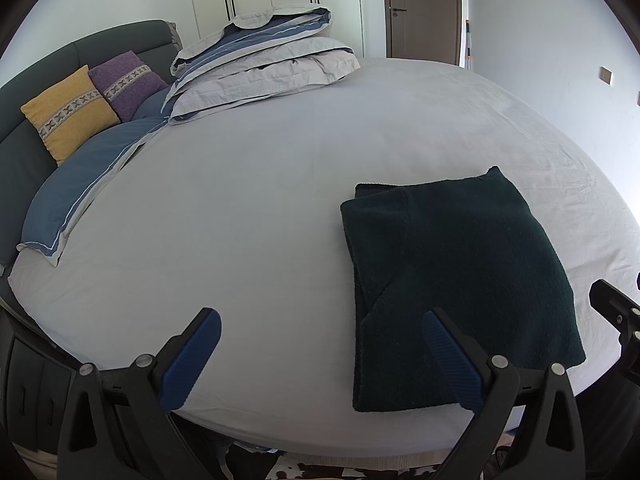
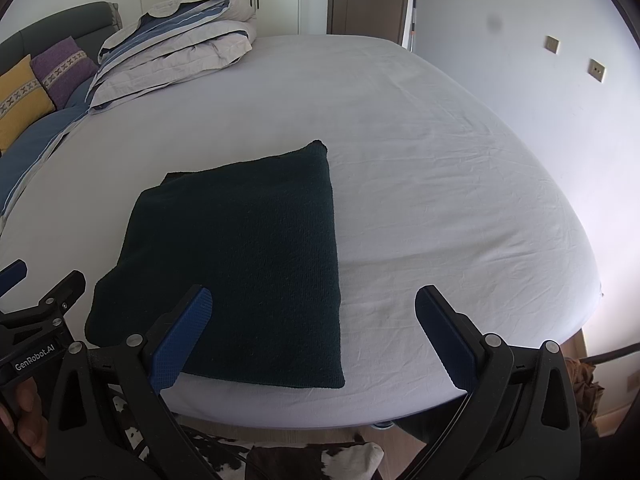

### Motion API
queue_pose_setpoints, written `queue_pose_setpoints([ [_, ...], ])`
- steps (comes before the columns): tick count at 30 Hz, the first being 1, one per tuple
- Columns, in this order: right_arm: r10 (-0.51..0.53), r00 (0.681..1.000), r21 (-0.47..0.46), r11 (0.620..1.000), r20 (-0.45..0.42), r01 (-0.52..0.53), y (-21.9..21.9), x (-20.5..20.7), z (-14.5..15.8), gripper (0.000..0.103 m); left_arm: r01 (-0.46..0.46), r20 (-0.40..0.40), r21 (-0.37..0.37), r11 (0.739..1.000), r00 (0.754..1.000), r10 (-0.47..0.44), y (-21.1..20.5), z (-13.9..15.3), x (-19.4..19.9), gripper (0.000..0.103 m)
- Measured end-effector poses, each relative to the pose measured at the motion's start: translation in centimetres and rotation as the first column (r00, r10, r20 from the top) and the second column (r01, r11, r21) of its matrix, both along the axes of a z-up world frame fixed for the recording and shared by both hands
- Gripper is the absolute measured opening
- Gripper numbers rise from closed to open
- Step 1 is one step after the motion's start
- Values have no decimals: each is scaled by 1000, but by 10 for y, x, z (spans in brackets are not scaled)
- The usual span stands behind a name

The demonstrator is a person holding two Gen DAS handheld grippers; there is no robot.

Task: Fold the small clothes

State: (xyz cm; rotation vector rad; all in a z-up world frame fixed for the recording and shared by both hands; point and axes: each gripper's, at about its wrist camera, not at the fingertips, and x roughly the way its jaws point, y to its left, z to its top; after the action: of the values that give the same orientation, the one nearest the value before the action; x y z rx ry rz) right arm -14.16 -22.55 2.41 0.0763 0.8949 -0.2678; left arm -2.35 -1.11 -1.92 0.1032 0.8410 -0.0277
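Observation:
A dark green knitted garment (image 1: 460, 280) lies folded into a flat rectangle on the pale sheet near the bed's front edge; it also shows in the right wrist view (image 2: 240, 264). My left gripper (image 1: 320, 344) is open and empty, above the sheet just left of the garment, its right finger over the garment's left edge. My right gripper (image 2: 312, 320) is open and empty, its left finger over the garment's near right part. The left gripper's body (image 2: 40, 320) shows at the right wrist view's left edge.
The bed (image 1: 280, 200) has a folded grey-blue duvet (image 1: 264, 60) at the back left, with yellow (image 1: 68, 112) and purple (image 1: 128, 84) cushions and blue pillows by the dark headboard. A wall stands right of the bed (image 2: 540, 120). A cowhide rug (image 2: 312, 460) lies below.

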Motion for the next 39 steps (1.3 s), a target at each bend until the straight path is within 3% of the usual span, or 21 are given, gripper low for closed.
queue_pose_setpoints([
  [39,20,1000,-4,1000,-3,-20,-2,0,-2,103,5,-2,0,1000,1000,-5,0,0,-2,103],
])
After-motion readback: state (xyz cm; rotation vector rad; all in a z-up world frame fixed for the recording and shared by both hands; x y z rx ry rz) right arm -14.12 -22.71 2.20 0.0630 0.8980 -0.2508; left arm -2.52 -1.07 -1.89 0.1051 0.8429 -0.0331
